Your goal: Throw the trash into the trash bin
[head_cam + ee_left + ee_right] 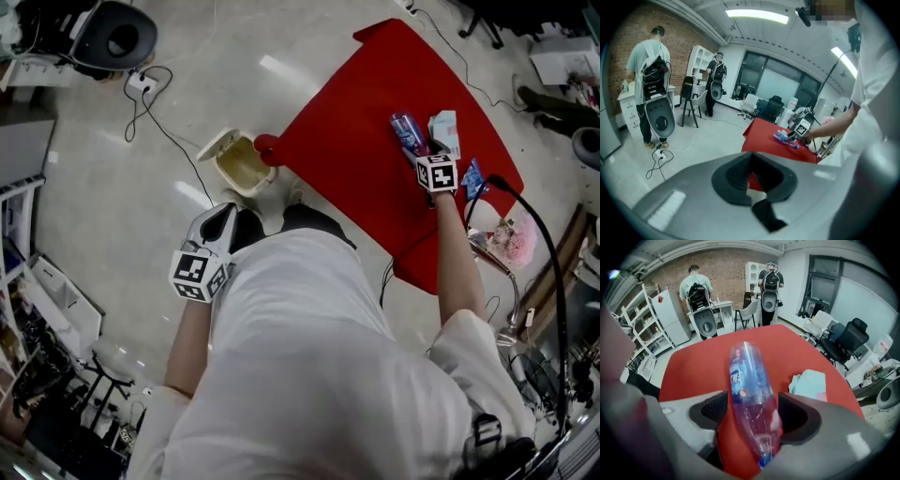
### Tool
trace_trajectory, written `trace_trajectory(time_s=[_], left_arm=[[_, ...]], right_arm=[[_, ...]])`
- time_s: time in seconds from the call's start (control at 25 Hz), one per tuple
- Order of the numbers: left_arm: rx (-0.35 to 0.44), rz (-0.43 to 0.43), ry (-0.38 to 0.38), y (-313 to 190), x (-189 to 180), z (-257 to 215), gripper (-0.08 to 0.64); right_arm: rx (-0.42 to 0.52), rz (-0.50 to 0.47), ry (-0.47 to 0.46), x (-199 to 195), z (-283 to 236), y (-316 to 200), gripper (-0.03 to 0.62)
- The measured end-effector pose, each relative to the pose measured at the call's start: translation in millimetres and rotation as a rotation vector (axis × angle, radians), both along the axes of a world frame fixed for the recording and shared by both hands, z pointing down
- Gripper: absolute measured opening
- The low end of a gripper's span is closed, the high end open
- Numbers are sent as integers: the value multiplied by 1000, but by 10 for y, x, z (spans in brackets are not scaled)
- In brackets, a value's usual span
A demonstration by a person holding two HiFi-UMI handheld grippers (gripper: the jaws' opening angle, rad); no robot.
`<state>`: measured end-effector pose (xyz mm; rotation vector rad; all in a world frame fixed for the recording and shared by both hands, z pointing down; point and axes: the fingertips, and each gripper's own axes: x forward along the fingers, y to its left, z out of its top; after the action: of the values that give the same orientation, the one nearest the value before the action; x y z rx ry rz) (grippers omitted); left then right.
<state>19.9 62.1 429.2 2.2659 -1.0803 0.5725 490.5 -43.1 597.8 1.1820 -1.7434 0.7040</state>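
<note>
right gripper (pixel 752 397) fingers (pixel 799 416) spread around bottle (pixel 747 380) on red table (pixel 693 366); left gripper (pixel 751 178) fingers (pixel 729 180) pressed together; trash bin (pixel 221 169) open

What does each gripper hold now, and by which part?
Nothing is held. The right gripper, jaws open, stands around the neck end of the plastic bottle, not closed on it; the left gripper is shut and empty.
</note>
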Motion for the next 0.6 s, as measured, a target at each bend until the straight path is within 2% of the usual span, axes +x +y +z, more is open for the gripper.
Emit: trace_trajectory(time_s=[0.16, 0.36, 0.6], left_arm=[[-16, -23, -3, 36, -64, 49, 5], [-34, -41, 8, 64, -142, 125, 5], [-28, -42, 33, 50, -293, 155, 5]], right_arm=[[-73, 21, 11, 62, 206, -2, 337], [-121, 89, -71, -35, 246, -38, 327], [-70, 137, -158, -380, 22, -2, 327]])
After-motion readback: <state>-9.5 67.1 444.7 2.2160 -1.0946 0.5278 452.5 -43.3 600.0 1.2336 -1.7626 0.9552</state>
